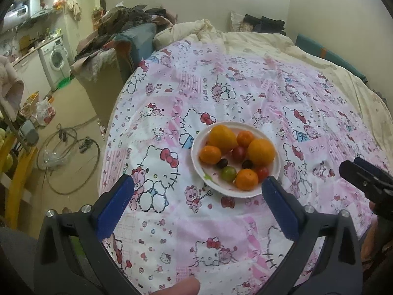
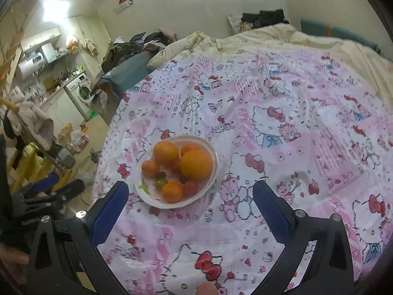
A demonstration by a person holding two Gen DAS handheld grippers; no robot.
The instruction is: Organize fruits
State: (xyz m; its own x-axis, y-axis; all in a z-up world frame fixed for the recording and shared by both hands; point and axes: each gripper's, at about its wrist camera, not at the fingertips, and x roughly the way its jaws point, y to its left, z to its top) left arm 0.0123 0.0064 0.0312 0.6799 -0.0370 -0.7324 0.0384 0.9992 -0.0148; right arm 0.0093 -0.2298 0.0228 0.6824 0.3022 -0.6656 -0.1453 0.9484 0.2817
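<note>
A white plate (image 1: 196,158) sits on the pink cartoon-cat sheet. It holds two large oranges (image 1: 260,152), three small tangerines (image 1: 246,179), red tomatoes (image 1: 262,172), a green tomato (image 1: 229,173) and dark grapes (image 1: 222,163). My left gripper (image 1: 197,184) is open and empty, just short of the plate, its right finger by the rim. In the right wrist view the plate (image 2: 213,172) lies ahead and left. My right gripper (image 2: 190,191) is open and empty, above the sheet near the plate.
The sheet (image 1: 245,93) covers a bed, with a cream duvet (image 1: 258,39) at the back. A pile of clothes (image 1: 127,22) is on a sofa at the left. The floor at the left has cables (image 1: 68,157), bags and a washing machine (image 1: 55,61).
</note>
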